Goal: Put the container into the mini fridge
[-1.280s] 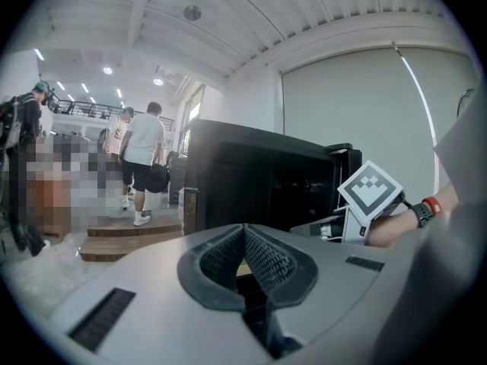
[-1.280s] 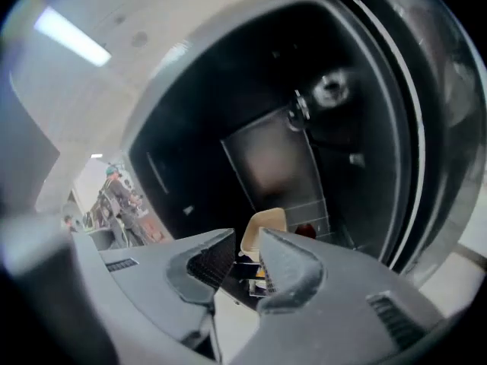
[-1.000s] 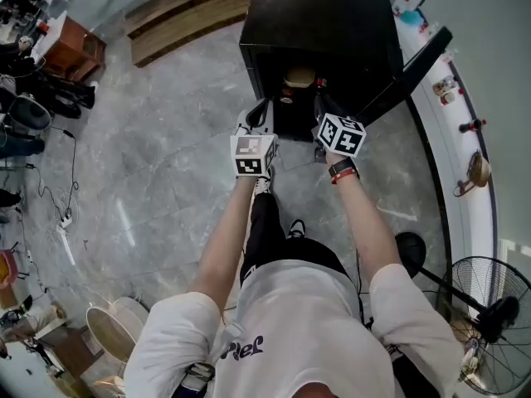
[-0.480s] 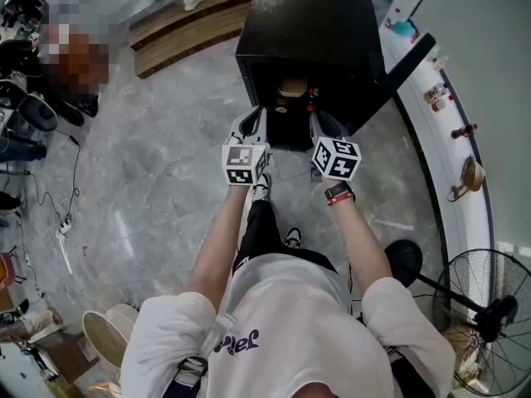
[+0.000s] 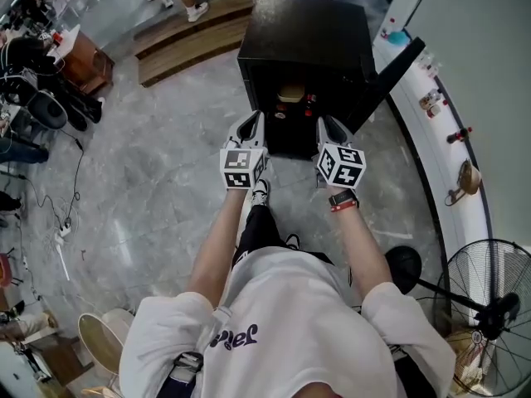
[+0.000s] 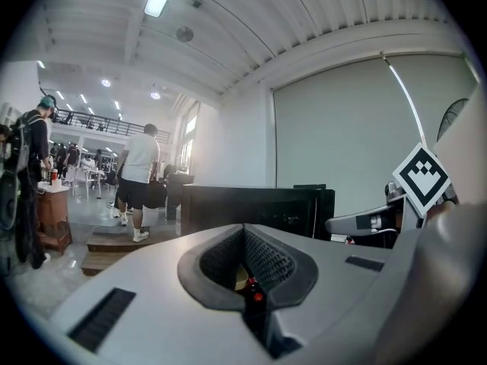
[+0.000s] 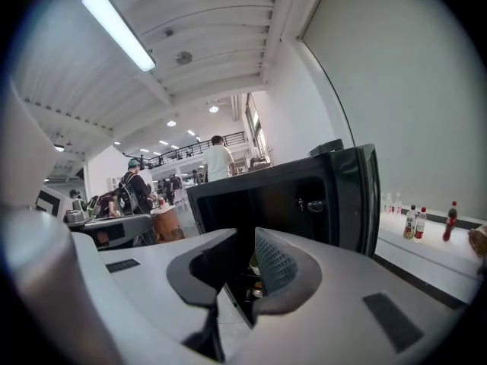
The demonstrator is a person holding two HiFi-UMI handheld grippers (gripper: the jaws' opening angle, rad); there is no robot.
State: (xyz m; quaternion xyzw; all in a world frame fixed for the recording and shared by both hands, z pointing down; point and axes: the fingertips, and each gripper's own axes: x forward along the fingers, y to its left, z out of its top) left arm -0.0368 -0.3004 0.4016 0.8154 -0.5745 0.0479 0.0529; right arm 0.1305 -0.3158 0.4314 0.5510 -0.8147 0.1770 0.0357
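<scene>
Black mini fridge (image 5: 307, 40) ahead, door (image 5: 400, 63) open, container (image 5: 290, 94) inside; left claw (image 5: 250, 128) pinched empty, right claw (image 5: 330, 128) narrowly parted, both outstretched.

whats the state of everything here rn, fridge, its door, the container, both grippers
mini fridge: upright on the floor, inside exposed
fridge door: swung open to the right
container: inside the fridge, clear of both grippers
left hand-held gripper: tips together, holding nothing, in front of the fridge opening
right hand-held gripper: jaws apart, holding nothing, in front of the fridge opening
</scene>
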